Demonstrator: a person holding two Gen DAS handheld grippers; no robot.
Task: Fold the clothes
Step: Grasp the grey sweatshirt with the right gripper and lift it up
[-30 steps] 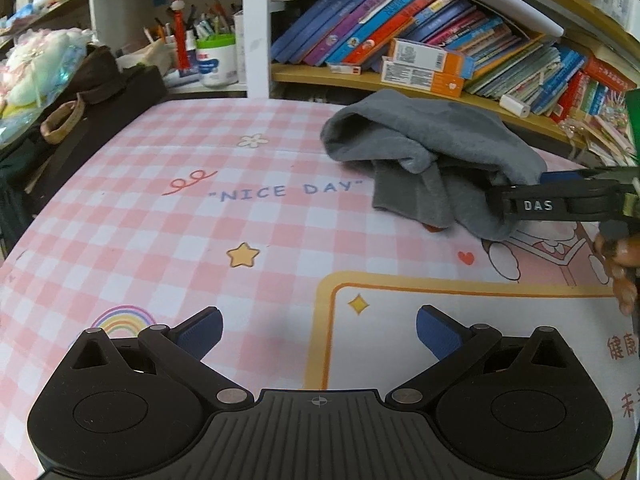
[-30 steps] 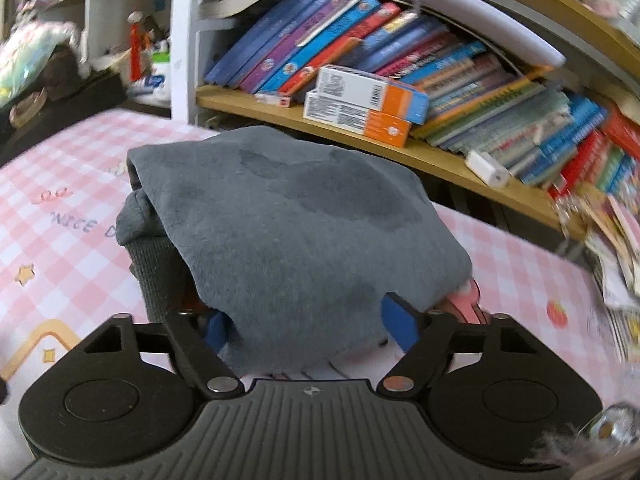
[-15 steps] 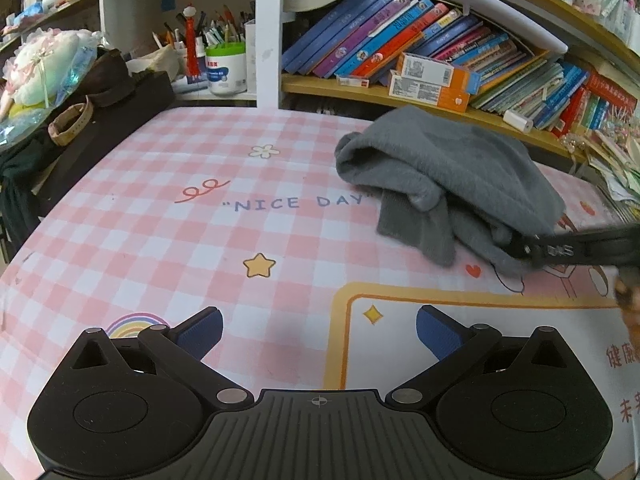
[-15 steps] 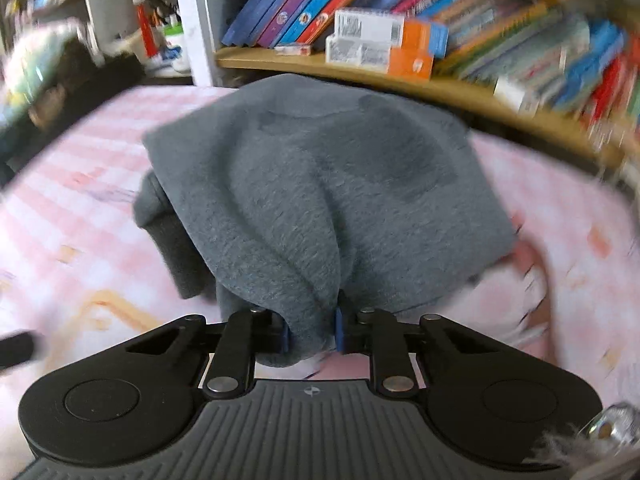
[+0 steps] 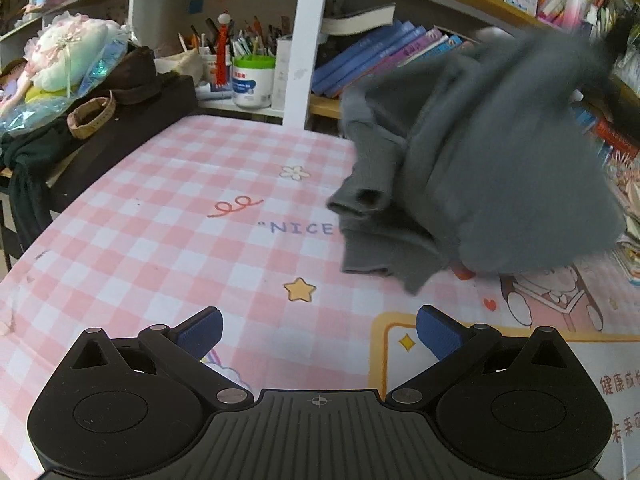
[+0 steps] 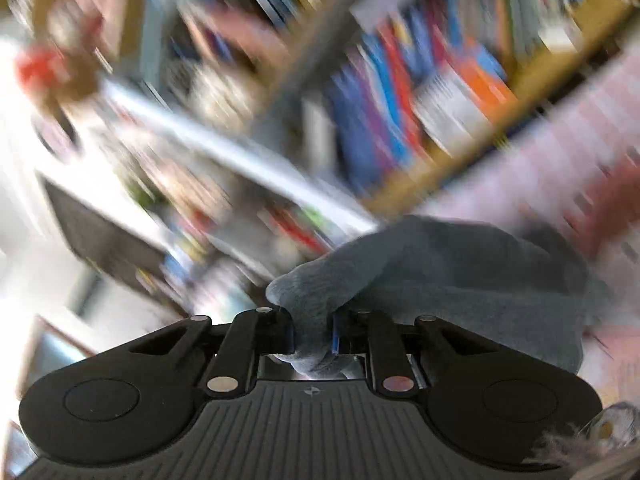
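A grey sweatshirt (image 5: 480,168) hangs lifted and bunched over the right half of the pink checked tablecloth (image 5: 168,216), its lower folds and a cuff resting on the cloth. My right gripper (image 6: 314,334) is shut on a fold of the sweatshirt (image 6: 440,280); that view is tilted and blurred. My left gripper (image 5: 318,330) is open and empty, low over the near part of the cloth, short of the garment.
Bookshelves (image 5: 384,52) full of books run along the back. A pen pot (image 5: 252,80) stands on the low shelf. A dark side table (image 5: 100,128) with a bag and a doll sits at the left edge.
My right gripper shut on the sweatshirt, then lifted and swung it up and leftward. The garment now hangs higher and covers part of the "NICE DAY" print. The left gripper stays open.
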